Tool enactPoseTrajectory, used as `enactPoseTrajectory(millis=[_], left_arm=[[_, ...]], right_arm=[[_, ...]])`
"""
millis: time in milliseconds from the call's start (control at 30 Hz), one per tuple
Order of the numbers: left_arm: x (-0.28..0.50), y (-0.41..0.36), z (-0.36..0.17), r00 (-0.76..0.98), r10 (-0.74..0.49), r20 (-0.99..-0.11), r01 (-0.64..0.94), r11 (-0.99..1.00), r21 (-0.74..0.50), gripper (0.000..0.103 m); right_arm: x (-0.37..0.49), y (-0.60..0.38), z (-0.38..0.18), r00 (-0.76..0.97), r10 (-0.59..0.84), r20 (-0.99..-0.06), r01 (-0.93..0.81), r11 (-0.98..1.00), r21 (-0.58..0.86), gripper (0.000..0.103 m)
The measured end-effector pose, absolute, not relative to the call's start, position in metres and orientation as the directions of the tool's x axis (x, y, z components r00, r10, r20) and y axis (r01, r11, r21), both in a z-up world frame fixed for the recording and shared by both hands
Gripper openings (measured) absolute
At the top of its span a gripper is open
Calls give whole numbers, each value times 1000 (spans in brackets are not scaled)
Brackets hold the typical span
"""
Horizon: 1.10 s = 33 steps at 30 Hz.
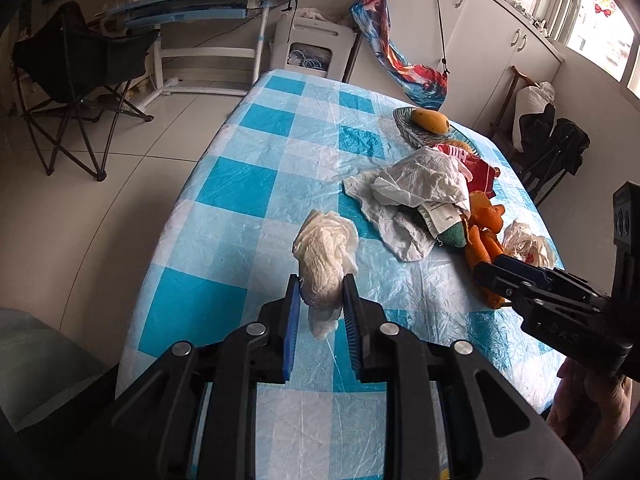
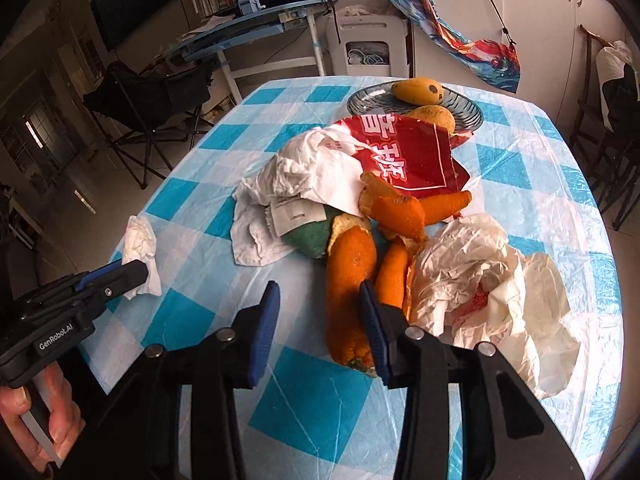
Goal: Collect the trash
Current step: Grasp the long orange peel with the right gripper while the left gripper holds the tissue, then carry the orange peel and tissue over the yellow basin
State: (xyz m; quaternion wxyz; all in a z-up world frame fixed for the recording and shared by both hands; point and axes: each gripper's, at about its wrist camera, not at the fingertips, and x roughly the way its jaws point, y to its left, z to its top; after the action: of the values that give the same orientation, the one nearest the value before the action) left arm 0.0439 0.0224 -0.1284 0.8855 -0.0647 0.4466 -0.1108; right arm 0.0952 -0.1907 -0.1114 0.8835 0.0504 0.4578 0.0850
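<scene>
In the left wrist view, the left gripper (image 1: 322, 294) is pinching a crumpled white paper tissue (image 1: 326, 256) between nearly closed fingers, holding it above the near-left part of the table with the blue-and-white checked plastic cloth (image 1: 248, 184); the collecting step appears to be under way, and a bin, not in view, is likely needed next. In the right wrist view, the right gripper (image 2: 320, 308) is hovering wide open and empty over the long orange peel (image 2: 350, 280), beside the crumpled white plastic bag (image 2: 492, 280) near the table's right edge; closing on the peel looks like its next move.

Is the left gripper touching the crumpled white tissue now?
Touching. In the left wrist view both fingers of the left gripper press the crumpled white tissue from either side.
</scene>
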Motion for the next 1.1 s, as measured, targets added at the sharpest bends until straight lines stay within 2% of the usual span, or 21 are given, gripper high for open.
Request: enactPoseTrajectory(millis=[67, 167, 200, 300, 633, 933, 1100], left_arm=[[43, 23, -129, 575, -259, -776, 138, 966, -220, 21], [41, 23, -128, 577, -264, -773, 145, 964, -222, 21], [40, 23, -128, 578, -265, -772, 148, 964, -220, 21], [36, 22, -125, 582, -278, -764, 161, 961, -226, 21], [-1, 26, -90, 617, -366, -697, 232, 931, -283, 21], [-60, 20, -69, 614, -374, -695, 277, 927, -254, 21], [-95, 12, -64, 604, -374, -704, 309, 924, -225, 21]], right_arm=[[103, -192, -120, 539, 158, -827, -86, 987, 133, 41], [106, -193, -124, 539, 119, -834, -79, 993, 90, 31], [108, -194, -124, 534, 123, -836, -78, 992, 96, 26], [101, -194, -121, 527, 154, -835, -76, 988, 134, 22], [21, -206, -92, 618, 344, -707, -69, 920, 387, 22], [-33, -197, -77, 639, 404, -654, -98, 886, 452, 22], [-61, -192, -95, 611, 410, -677, -85, 884, 459, 22]])
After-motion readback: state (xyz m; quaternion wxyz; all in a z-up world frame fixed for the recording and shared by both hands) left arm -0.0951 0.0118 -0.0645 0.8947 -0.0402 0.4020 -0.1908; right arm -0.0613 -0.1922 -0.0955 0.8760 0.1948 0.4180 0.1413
